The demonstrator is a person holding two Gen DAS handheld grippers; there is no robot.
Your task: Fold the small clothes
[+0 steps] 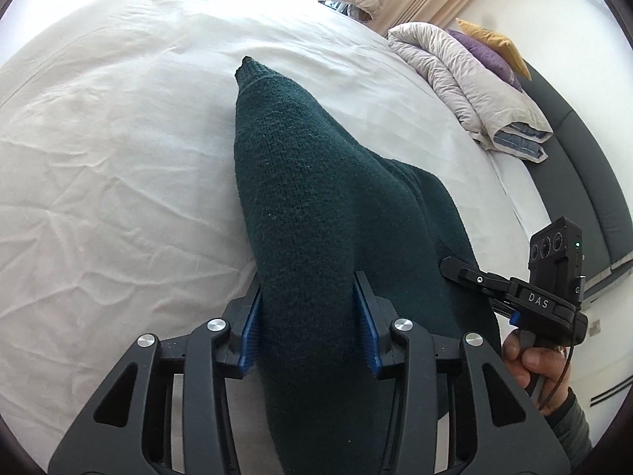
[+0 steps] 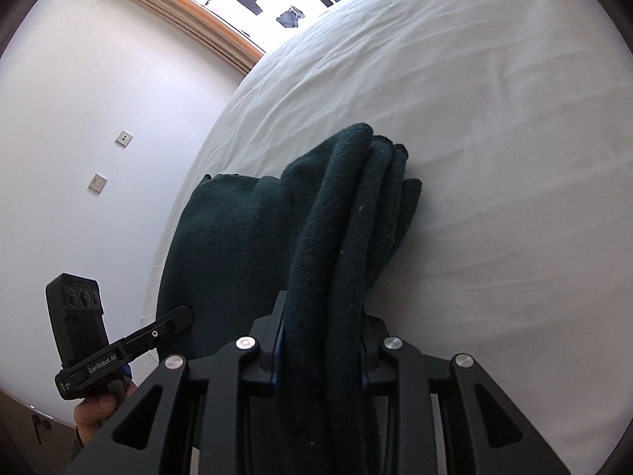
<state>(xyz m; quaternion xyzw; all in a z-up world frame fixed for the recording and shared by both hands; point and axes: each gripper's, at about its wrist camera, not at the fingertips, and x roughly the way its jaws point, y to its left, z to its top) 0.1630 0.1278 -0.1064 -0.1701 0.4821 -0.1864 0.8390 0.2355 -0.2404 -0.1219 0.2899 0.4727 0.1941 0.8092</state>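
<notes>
A dark green knitted garment (image 1: 300, 182) lies on the white bed sheet (image 1: 99, 150), partly folded in layers. My left gripper (image 1: 310, 297) is shut on a thick fold of it; the fabric fills the space between the blue pads (image 1: 366, 324). My right gripper (image 2: 322, 316) is shut on another bunched edge of the same garment (image 2: 237, 237), with several layers stacked between its fingers. Each gripper shows in the other's view: the right one (image 1: 459, 267) at the garment's right edge, the left one (image 2: 180, 316) at its left edge.
A folded beige duvet (image 1: 467, 79) with purple and yellow cushions (image 1: 490, 47) lies at the bed's far right by the dark headboard (image 1: 585, 150). A white wall with sockets (image 2: 97, 182) runs along the bed's left side. Curtains and a window are behind.
</notes>
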